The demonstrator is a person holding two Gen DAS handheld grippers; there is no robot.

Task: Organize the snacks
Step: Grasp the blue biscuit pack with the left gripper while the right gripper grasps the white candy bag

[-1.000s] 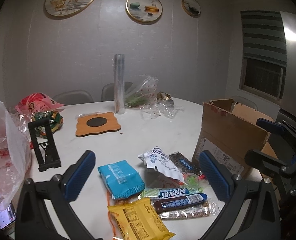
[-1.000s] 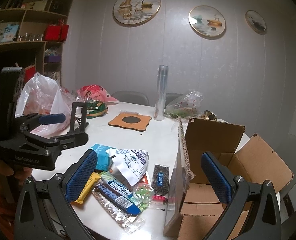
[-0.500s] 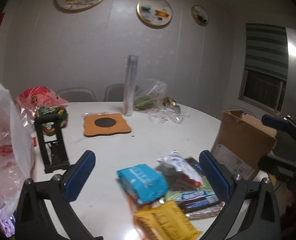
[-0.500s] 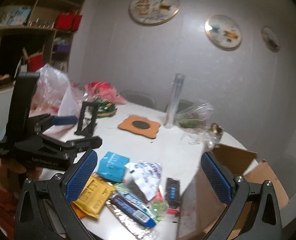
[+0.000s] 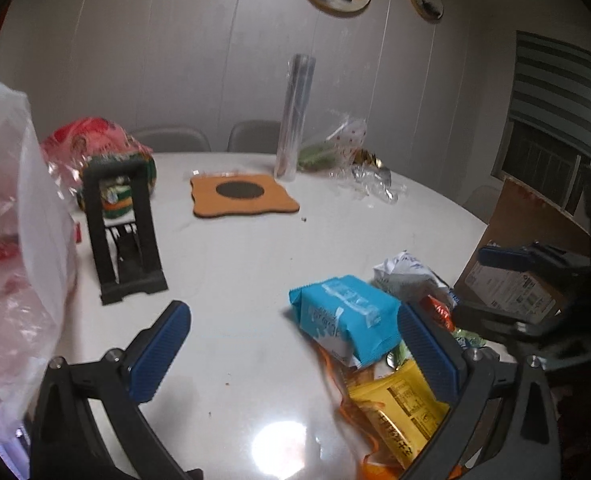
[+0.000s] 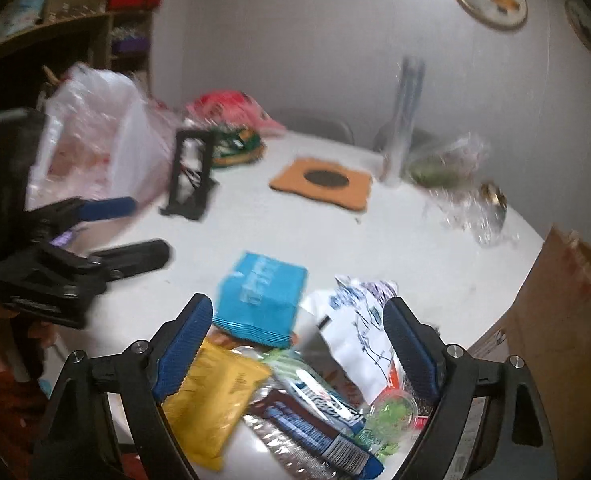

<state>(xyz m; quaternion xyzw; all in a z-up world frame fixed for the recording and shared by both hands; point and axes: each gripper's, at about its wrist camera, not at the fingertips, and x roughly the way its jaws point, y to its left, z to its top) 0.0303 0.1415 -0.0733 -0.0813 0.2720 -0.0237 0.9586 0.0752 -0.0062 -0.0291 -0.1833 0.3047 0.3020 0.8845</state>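
Observation:
A pile of snacks lies on the white table (image 5: 235, 272): a light blue pack (image 5: 343, 320) (image 6: 261, 292), a crumpled white pack (image 5: 407, 276) (image 6: 355, 332), a yellow pack (image 5: 395, 412) (image 6: 219, 392) and a dark blue bar (image 6: 315, 428). My right gripper (image 6: 297, 344) hangs just above the pile, jaws closing, pads pressing on nothing. My left gripper (image 5: 291, 344) stands open over bare table, the blue pack just inside its right finger. An open cardboard box (image 5: 535, 220) (image 6: 567, 300) stands right of the pile.
A black phone stand (image 5: 119, 236), an orange coaster (image 5: 241, 194), a clear upright tube (image 5: 295, 116) and a clear bag of greens (image 5: 331, 148) sit further back. Plastic bags (image 5: 7, 240) crowd the left edge. Shelves (image 6: 75, 40) line the left wall.
Both grippers have dropped toward the table. The right one swung left, off the box and over the snack pile, and its jaws narrowed. The left one shifted left, so the snacks sit at its right.

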